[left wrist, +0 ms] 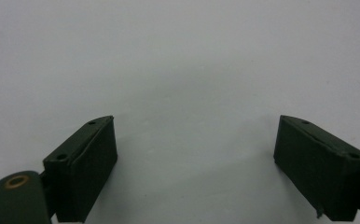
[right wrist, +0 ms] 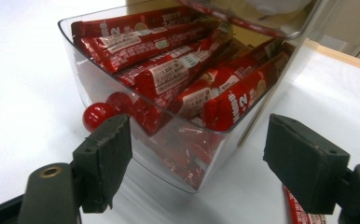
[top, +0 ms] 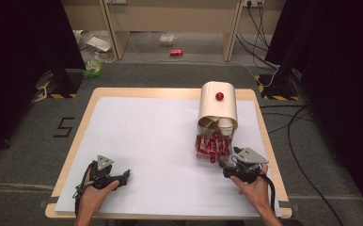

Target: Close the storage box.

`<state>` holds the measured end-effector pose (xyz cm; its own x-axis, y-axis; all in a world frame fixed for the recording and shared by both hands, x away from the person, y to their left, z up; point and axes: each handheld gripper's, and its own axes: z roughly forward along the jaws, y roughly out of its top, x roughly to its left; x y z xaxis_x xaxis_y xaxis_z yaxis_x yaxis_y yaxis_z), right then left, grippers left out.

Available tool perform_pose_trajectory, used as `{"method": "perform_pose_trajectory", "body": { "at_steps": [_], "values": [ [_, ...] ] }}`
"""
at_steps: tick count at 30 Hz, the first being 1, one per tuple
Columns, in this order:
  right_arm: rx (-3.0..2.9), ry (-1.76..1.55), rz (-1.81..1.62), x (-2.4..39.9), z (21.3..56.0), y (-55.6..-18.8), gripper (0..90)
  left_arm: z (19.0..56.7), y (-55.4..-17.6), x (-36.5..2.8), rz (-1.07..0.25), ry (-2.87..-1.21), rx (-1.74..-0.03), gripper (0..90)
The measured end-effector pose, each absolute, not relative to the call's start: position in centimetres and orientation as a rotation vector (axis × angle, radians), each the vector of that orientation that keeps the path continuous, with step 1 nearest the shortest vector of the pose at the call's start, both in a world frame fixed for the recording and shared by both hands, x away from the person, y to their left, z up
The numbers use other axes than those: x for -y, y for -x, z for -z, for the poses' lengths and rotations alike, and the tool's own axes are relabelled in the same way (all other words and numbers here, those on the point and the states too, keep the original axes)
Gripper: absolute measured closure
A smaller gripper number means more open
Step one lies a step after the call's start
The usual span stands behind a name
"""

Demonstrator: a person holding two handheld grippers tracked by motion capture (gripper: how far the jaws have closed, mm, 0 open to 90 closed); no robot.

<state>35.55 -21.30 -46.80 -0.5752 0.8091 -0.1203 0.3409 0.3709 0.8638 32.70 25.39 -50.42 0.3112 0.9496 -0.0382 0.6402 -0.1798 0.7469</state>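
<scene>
Right fingers (right wrist: 107, 158) spread, empty, just short of clear drawer (right wrist: 136, 100) of red sachets (right wrist: 169, 74); one sachet (right wrist: 304, 212) lies loose under them, unpicked. Left fingers (left wrist: 94, 163) spread, idle.

Readable marks: two numerals

A large white "2" stands on the red foil stick packets (right wrist: 234, 100) in the clear plastic drawer; their smaller print is too blurred to read. A black "5" (top: 63, 127) is marked on the grey floor left of the tabletop
</scene>
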Motion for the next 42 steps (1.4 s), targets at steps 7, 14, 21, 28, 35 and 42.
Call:
{"method": "perform_pose_trajectory", "body": {
  "at_steps": [7, 14, 21, 28, 35, 42],
  "values": [
    [-2.075, -1.003, -1.138, 21.3, 46.8, -36.0, 22.0, 50.4, -32.7, -25.4, -0.588, -1.909, -1.408, 12.3],
    [-2.069, -1.020, -1.143, 21.3, 46.9, -36.5, 22.0, 50.4, -32.7, -25.4, -0.588, -1.909, -1.408, 12.2],
    [-2.059, -1.024, -1.139, 21.3, 46.9, -36.9, 21.9, 50.4, -32.7, -25.4, -0.588, -1.909, -1.408, 12.2],
    [-2.055, -1.020, -1.132, 21.3, 46.9, -37.3, 22.0, 50.4, -32.7, -25.4, -0.588, -1.909, -1.408, 12.2],
    [-2.046, -1.024, -1.131, 21.3, 46.9, -37.6, 22.2, 50.4, -32.7, -25.4, -0.588, -1.910, -1.408, 12.2],
    [-2.036, -1.044, -1.138, 21.5, 46.9, -37.8, 22.5, 50.4, -32.7, -25.4, -0.588, -1.909, -1.408, 12.2]
  ]
}}
